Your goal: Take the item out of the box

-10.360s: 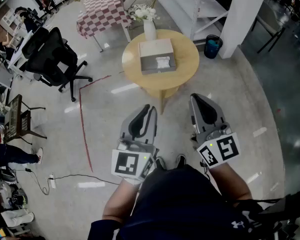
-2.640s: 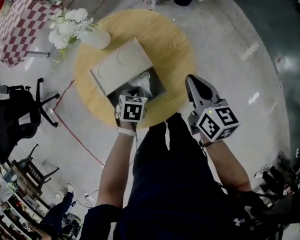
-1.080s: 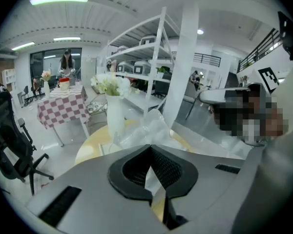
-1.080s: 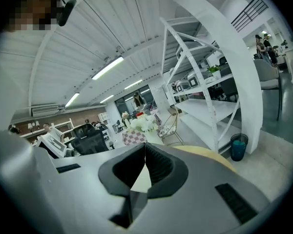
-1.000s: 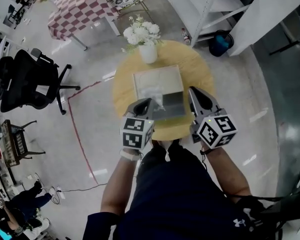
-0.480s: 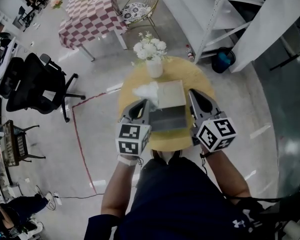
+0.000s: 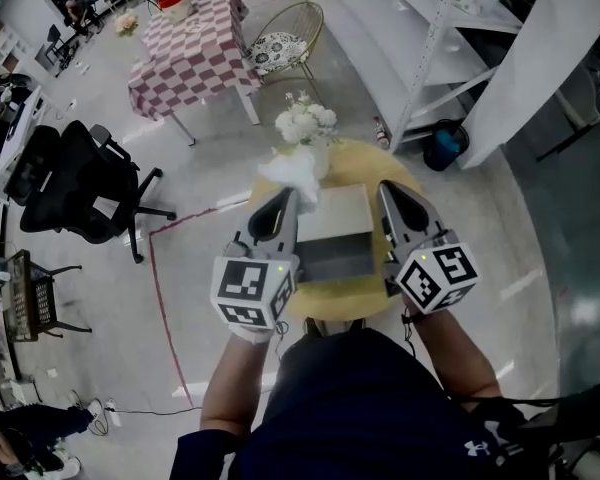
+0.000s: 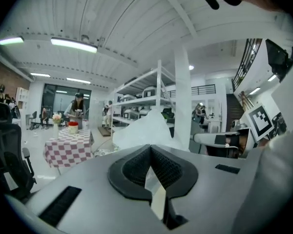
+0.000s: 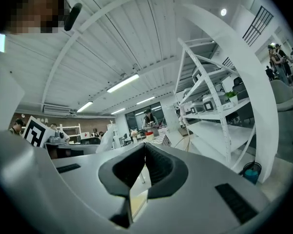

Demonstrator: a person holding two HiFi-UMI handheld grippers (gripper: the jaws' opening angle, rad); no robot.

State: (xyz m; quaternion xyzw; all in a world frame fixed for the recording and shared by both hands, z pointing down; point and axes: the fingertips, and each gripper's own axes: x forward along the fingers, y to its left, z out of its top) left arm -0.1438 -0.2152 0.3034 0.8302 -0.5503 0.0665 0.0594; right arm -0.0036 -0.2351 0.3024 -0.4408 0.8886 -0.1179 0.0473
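My left gripper (image 7: pixel 285 197) is shut on a crumpled white item (image 7: pixel 287 176) and holds it up in the air, left of the box and in front of the flower vase (image 7: pixel 306 130). In the left gripper view the white item (image 8: pixel 145 130) sticks out beyond the closed jaws of that gripper (image 8: pixel 150 148). The grey box (image 7: pixel 337 254) stands with its top open on the round yellow table (image 7: pixel 360 296), its dark inside bare. My right gripper (image 7: pixel 386 189) hovers at the box's right side, shut with nothing in it (image 9: pixel 144 146).
A chequered table (image 7: pixel 185 56), a black office chair (image 7: pixel 75 183) and a gold wire chair (image 7: pixel 280 40) stand to the left and behind. White shelving (image 7: pixel 425 28) and a blue bin (image 7: pixel 445 146) are at the right. A red line (image 7: pixel 165 308) runs along the floor.
My left gripper has lifted the white item out of the box and up to the left. The right gripper stays beside the box.
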